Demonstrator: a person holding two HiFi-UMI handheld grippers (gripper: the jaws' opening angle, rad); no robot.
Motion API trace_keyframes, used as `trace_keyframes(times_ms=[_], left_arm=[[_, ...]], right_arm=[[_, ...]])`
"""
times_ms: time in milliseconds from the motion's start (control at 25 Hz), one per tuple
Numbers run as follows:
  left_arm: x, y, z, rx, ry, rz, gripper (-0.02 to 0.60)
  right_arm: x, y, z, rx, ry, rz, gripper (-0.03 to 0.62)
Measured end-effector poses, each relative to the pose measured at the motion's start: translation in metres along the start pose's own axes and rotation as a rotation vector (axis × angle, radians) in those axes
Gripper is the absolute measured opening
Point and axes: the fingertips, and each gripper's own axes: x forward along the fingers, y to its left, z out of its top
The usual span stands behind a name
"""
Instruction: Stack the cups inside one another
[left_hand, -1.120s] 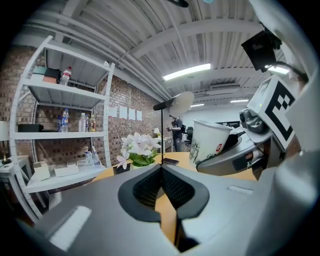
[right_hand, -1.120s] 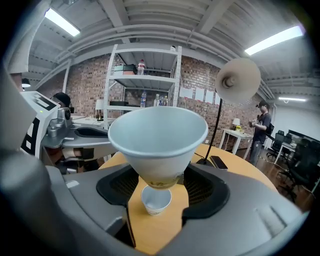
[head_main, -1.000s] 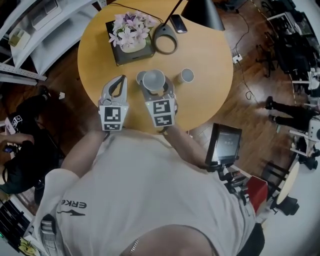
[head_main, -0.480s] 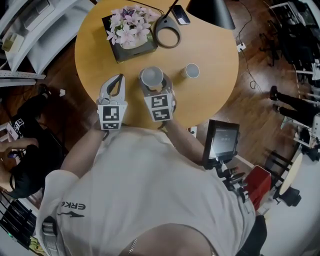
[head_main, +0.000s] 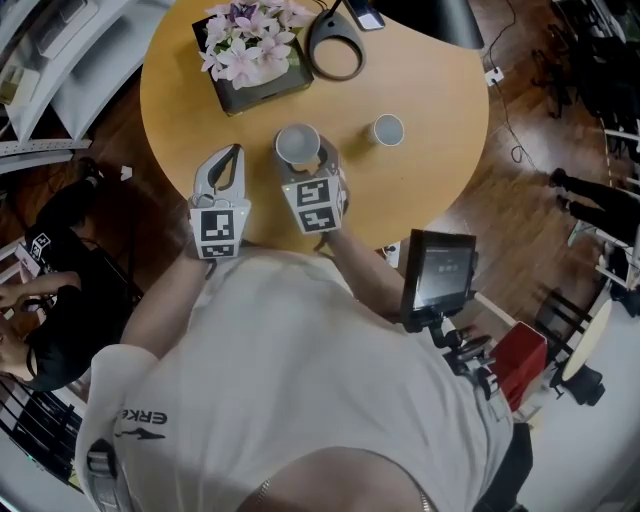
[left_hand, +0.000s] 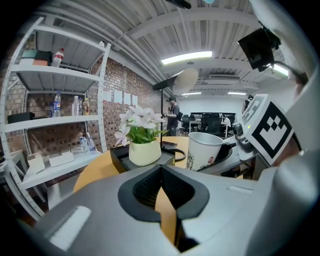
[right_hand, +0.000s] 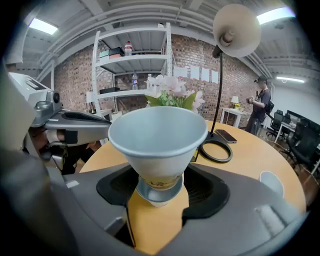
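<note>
My right gripper (head_main: 310, 168) (right_hand: 159, 186) is shut on a white paper cup (head_main: 298, 144) (right_hand: 157, 134), which is upright with its mouth up. Its base sits in the mouth of a second cup (right_hand: 149, 193) on the round wooden table (head_main: 420, 190). In the head view that lower cup is hidden under the held one. A third cup (head_main: 388, 130) (right_hand: 272, 182) stands alone to the right. My left gripper (head_main: 224, 172) (left_hand: 161, 175) is shut on nothing, just left of the right one. The left gripper view shows the held cup (left_hand: 204, 150) at its right.
A flower pot on a black tray (head_main: 245, 55) stands at the table's back, with a lamp's ring base (head_main: 335, 55) and a phone (head_main: 366, 17) beside it. The lamp shade (head_main: 432, 14) hangs over the far edge. A monitor on a stand (head_main: 440, 272) is off the table, right.
Both grippers have sunk towards the table. The held cup has come down over the cup that stood just left of it, which it now covers.
</note>
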Motion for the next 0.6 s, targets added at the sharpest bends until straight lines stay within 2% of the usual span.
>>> trace_keyframes(times_ms=[600], left_arm=[[0.0069, -0.0068, 0.0001, 0.023, 0.016, -0.007, 0.002]], right_arm=[[0.0051, 0.0006, -0.003, 0.037, -0.012, 0.037, 0.302]])
